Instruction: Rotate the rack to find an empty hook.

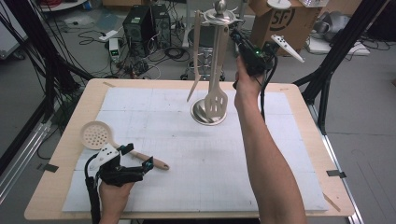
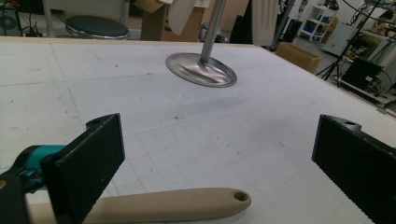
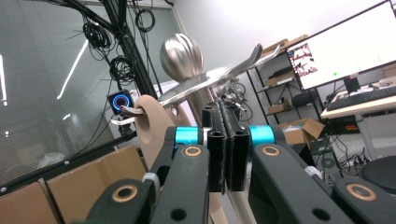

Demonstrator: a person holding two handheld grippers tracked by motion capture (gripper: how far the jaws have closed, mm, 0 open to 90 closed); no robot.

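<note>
Left claw [image 1: 135,158] gapes around skimmer handle [image 2: 177,205], ungripped; right claw [image 3: 227,144] shut empty at rack's [image 1: 212,56] 3 o'clock. Next: clamp handle.

A pale wooden table [image 1: 70,140] carried a white mat [image 1: 187,154] ruled with a faint grey grid and speckled with small dark marks. On it lay a cream plastic skimmer [image 1: 95,135] with a perforated round bowl and a beige handle. A shiny silver metal utensil stand [image 1: 208,114] with a polished ball top held a cream slotted spatula [image 1: 217,100] and a beige wooden spatula [image 1: 195,70]. The left gripper [image 1: 135,156] was black with teal accents and a white plate; its fingers [image 2: 91,163] bore black, finely ribbed pads. The right gripper [image 1: 243,39] was black with teal collars and brass-coloured pivot rings.
</note>
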